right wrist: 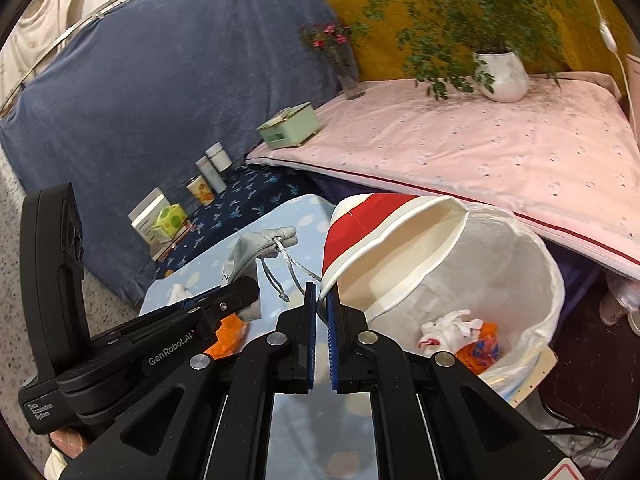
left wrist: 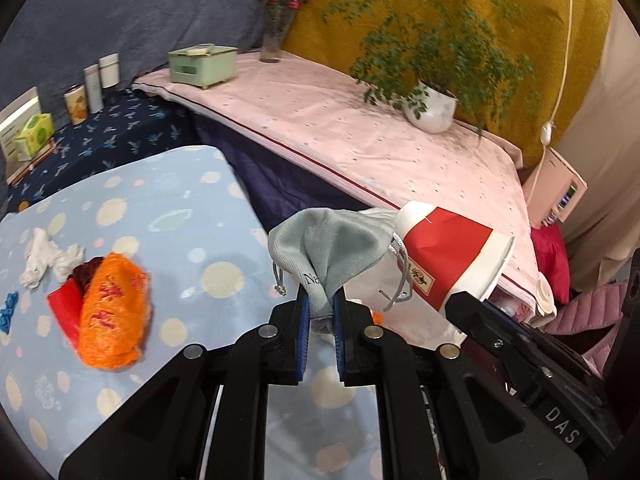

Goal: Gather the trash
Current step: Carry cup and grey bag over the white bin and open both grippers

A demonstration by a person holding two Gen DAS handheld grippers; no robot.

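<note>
My left gripper (left wrist: 321, 304) is shut on a grey drawstring pouch (left wrist: 324, 252) and holds it above the light blue table's right edge; the pouch also shows in the right wrist view (right wrist: 256, 252). My right gripper (right wrist: 322, 300) is shut on the rim of a red and white paper cup (right wrist: 384, 248), tilted with its mouth over a white trash bin (right wrist: 520, 280). The cup shows in the left wrist view (left wrist: 448, 256). The bin holds crumpled tissue (right wrist: 448, 324) and an orange wrapper (right wrist: 480, 348). On the table lie an orange plastic bag (left wrist: 110, 312), a red wrapper (left wrist: 66, 308) and crumpled white tissue (left wrist: 48, 260).
A pink-covered bench (left wrist: 360, 136) holds a potted plant (left wrist: 432, 108), a green box (left wrist: 200, 64) and a flower vase (left wrist: 272, 40). Cans and boxes (left wrist: 76, 100) stand on a dark blue patterned surface. A small blue scrap (left wrist: 8, 308) lies at the table's left edge.
</note>
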